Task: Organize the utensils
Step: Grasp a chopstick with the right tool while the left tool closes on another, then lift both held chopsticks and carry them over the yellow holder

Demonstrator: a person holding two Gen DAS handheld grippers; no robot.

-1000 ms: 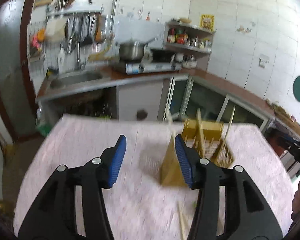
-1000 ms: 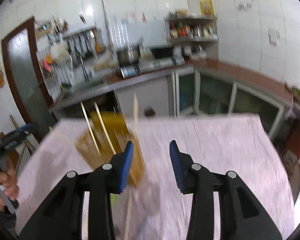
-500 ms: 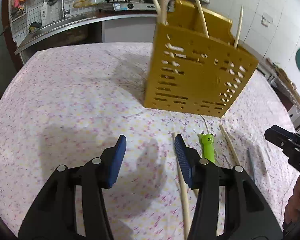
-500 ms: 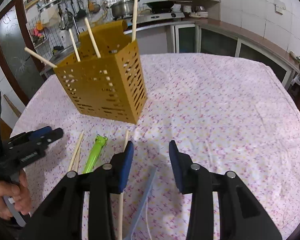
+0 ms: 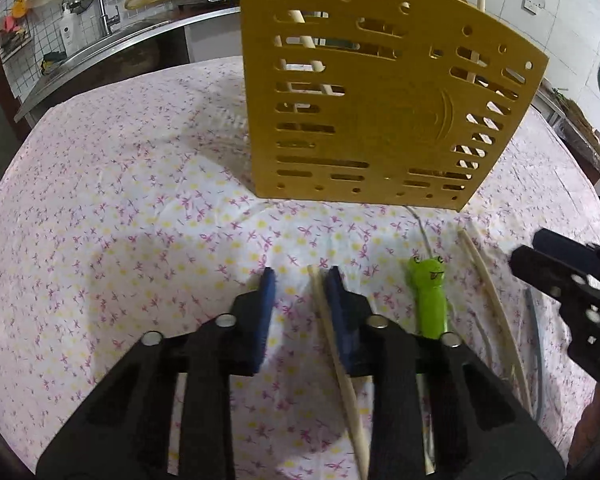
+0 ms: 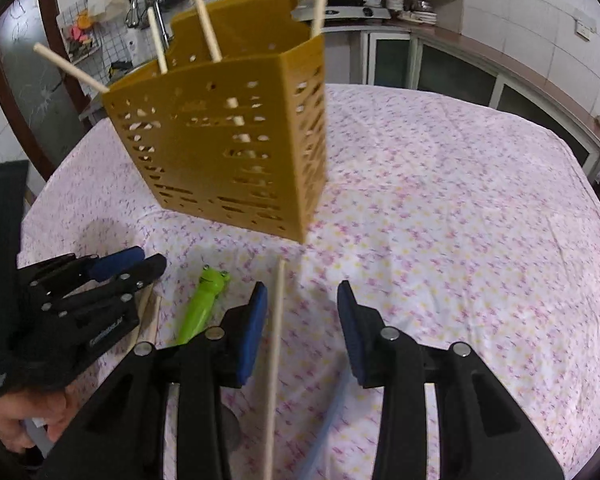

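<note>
With a few chopsticks point(image 6: 204, 20) already standing in the yellow holder point(image 5: 364, 112), both tongs, left point(image 5: 300, 284) and right point(image 6: 300, 300), are hovering wide over what are probably four utensils lying on the counter point(image 5: 120, 208).

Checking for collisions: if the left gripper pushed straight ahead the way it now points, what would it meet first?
Probably the yellow utensil holder, standing straight ahead of the open left gripper; only bare tablecloth shows between, though depth is unclear.
</note>
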